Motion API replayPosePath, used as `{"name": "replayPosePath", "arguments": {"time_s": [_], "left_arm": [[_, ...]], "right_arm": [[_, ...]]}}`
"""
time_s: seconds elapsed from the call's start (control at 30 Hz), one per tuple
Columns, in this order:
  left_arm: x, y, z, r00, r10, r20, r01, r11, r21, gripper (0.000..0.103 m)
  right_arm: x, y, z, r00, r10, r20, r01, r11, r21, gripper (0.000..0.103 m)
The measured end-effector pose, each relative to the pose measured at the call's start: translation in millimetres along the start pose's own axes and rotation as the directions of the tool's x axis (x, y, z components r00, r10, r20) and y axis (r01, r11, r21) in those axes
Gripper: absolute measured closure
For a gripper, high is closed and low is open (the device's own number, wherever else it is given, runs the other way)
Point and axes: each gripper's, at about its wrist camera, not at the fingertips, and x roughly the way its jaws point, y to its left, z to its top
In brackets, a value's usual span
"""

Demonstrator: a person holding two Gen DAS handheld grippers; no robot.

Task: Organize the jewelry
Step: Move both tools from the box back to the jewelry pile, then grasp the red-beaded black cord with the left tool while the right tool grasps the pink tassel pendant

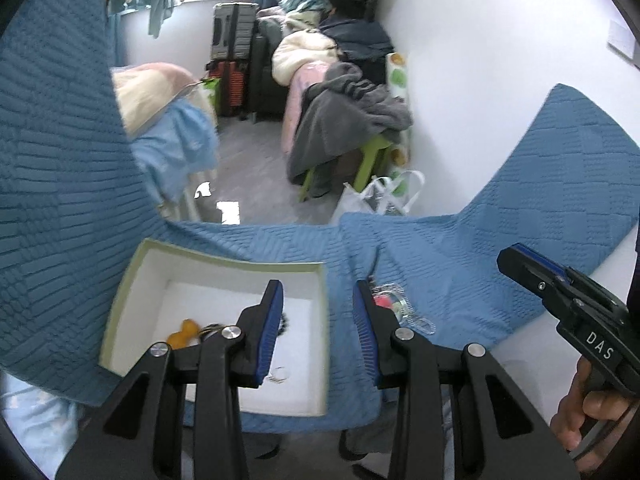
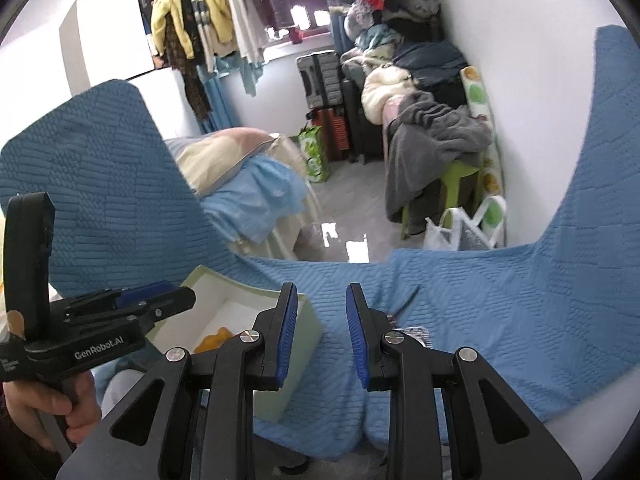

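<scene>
In the lower left of the left camera's view, an open box point(image 1: 120, 304) with a green rim sits on the blue cloth point(image 1: 60, 200), with an orange piece point(image 1: 182, 334) and a small ring point(image 1: 280, 374) inside. The left claw point(image 1: 318, 332) is spread wide and holds nothing, over the box's right edge. Just right of it, a clear bag of jewelry point(image 1: 396, 304) lies on the cloth, and in the right camera's view the right claw point(image 2: 320, 334) is spread and empty too.

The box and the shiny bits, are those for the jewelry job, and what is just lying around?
For the job:
box
orange piece inside it
packets on the blue cloth
both tongs, left and right

Just lying about:
suitcases
grey blanket
hanging clothes
</scene>
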Motion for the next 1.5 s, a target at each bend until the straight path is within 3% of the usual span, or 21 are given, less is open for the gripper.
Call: {"name": "replayPosePath", "arguments": {"time_s": [0.17, 0.4, 0.63, 0.8, 1.03, 1.17, 1.2, 1.27, 1.5], "left_arm": [[17, -25, -6, 0.999, -0.05, -0.015, 0.05, 0.999, 0.01, 0.066], [56, -54, -16, 0.994, -0.076, -0.077, 0.077, 0.997, 0.016, 0.066], [93, -67, -23, 0.987, -0.076, -0.14, 0.077, 0.997, 0.006, 0.066], [127, -70, -26, 0.98, -0.069, -0.185, 0.071, 0.997, 0.003, 0.066], [169, -68, -25, 0.968, -0.067, -0.241, 0.064, 0.998, -0.018, 0.072], [190, -63, -23, 0.962, -0.071, -0.265, 0.063, 0.997, -0.038, 0.074], [195, -62, -23, 0.96, -0.07, -0.273, 0.06, 0.997, -0.044, 0.075], [204, -58, -23, 0.956, -0.074, -0.283, 0.059, 0.996, -0.061, 0.077], [219, -53, -22, 0.952, -0.077, -0.297, 0.06, 0.996, -0.066, 0.082]], "right_arm": [[-14, -34, -13, 0.999, -0.047, 0.026, 0.047, 0.999, 0.005, 0.08], [-5, -78, -44, 0.997, -0.072, -0.011, 0.072, 0.997, 0.034, 0.08], [31, -114, -76, 0.995, -0.04, -0.086, 0.048, 0.994, 0.096, 0.081], [61, -130, -89, 0.993, 0.012, -0.12, 0.003, 0.992, 0.13, 0.092], [117, -143, -98, 0.976, 0.099, -0.196, -0.068, 0.985, 0.158, 0.093], [140, -136, -96, 0.967, 0.137, -0.215, -0.114, 0.987, 0.116, 0.092], [146, -133, -95, 0.964, 0.149, -0.22, -0.131, 0.987, 0.095, 0.091], [157, -130, -93, 0.957, 0.174, -0.234, -0.16, 0.984, 0.078, 0.077], [195, -119, -97, 0.939, 0.164, -0.303, -0.171, 0.985, 0.003, 0.076]]}}
